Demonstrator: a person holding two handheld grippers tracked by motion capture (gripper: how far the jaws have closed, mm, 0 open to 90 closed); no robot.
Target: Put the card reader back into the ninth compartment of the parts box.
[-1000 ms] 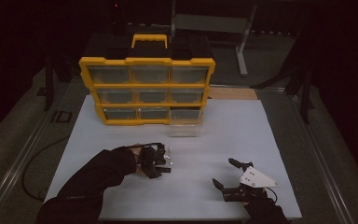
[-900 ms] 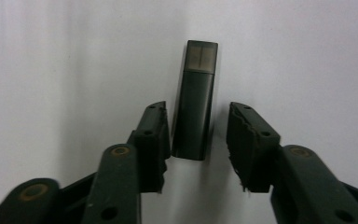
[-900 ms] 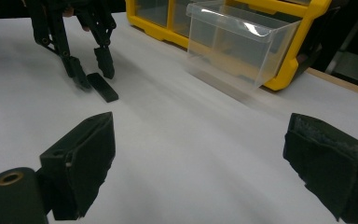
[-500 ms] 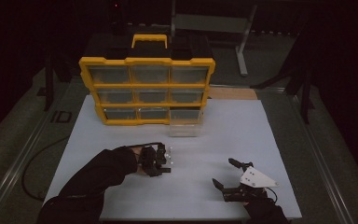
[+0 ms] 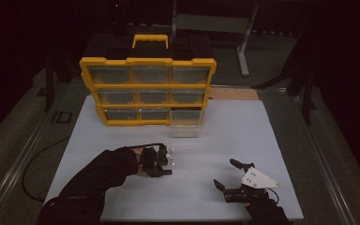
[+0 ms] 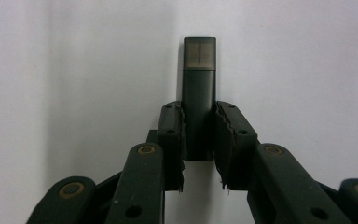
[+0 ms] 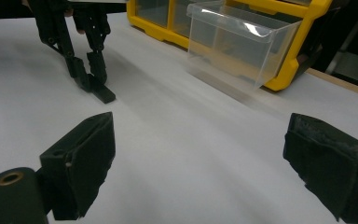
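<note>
A small dark stick with a paler cap [image 6: 199, 70] lies flat on the white table sheet [image 5: 225, 140]. My left gripper [image 6: 199, 109] points down at it and has just been closing; both pads press the stick's sides. The right gripper view has that same gripper [image 7: 91, 81] holding the stick [image 7: 103, 94] at the sheet. From above, the left gripper [image 5: 161, 166] is left of centre near the front. My right gripper [image 5: 226, 173] rests at the front right, jaws wide apart and empty [image 7: 200, 163].
A yellow organiser with clear drawers [image 5: 147, 61] stands upright at the back of the sheet. One clear drawer [image 5: 186, 129] is pulled out in front of its lower right corner [image 7: 237, 42]. A cable [image 5: 33, 164] trails off the table's left side.
In the high view the left hand shifts only slightly over the same spot. The right gripper stays where it was.
</note>
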